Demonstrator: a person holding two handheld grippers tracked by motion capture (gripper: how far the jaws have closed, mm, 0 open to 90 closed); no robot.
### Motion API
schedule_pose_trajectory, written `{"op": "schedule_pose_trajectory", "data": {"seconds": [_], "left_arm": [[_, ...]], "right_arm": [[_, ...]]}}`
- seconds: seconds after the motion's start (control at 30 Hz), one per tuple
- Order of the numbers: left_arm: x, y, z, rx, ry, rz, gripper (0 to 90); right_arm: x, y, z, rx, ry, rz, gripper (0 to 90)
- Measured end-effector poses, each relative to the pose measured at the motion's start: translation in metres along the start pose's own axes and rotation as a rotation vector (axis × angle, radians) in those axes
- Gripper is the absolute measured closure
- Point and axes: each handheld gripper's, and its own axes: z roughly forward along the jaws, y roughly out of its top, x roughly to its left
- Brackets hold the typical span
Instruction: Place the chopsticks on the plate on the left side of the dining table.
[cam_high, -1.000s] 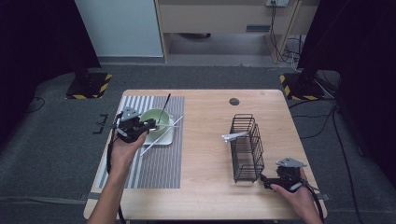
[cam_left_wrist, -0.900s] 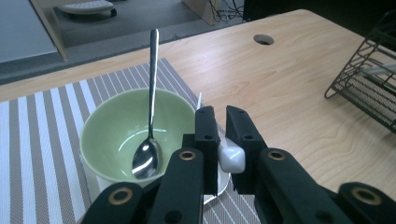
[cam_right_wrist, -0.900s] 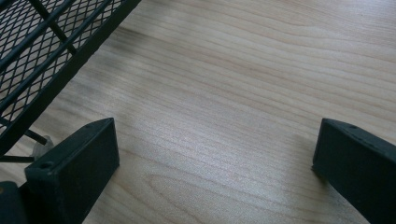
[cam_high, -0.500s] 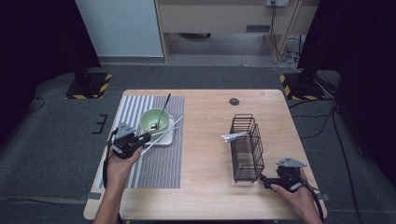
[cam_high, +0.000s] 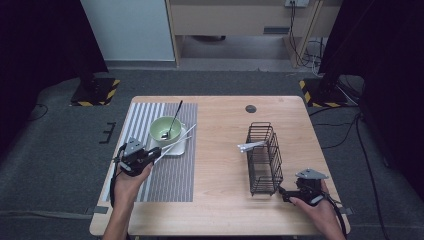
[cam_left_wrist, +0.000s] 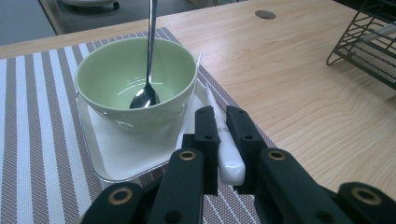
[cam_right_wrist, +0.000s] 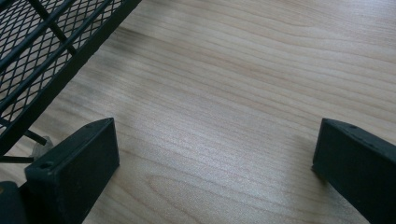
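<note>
Two white plastic chopsticks (cam_left_wrist: 223, 140) sit clenched between the jaws of our left gripper (cam_left_wrist: 223, 128), lying across the white square tray (cam_left_wrist: 116, 154) beside the pale green bowl (cam_left_wrist: 119, 79) on the striped placemat (cam_high: 165, 175) near the table's left edge. Our right gripper (cam_right_wrist: 212, 154) rests spread wide, grasping nothing, by the black wire basket (cam_high: 264, 157) at the front right corner.

text: none legible | labels: none | brands: none | numbers: none | signs: none
</note>
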Motion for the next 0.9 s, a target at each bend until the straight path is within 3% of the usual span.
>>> {"op": "schedule_pose_trajectory", "data": {"seconds": [0.43,0.63,0.9], "left_arm": [[-0.005,-0.001,0.003,-0.056,0.034,-0.001,82.9],[-0.006,-0.004,0.006,-0.025,0.035,0.016,82.9],[-0.003,-0.016,0.007,0.025,0.024,-0.001,82.9]], "right_arm": [[0.0,0.0,0.0,0.0,0.001,-0.001,0.4],[0.0,0.0,0.0,-0.001,0.0,-0.002,0.4],[0.0,0.0,0.0,-0.001,0.001,0.0,0.4]]}}
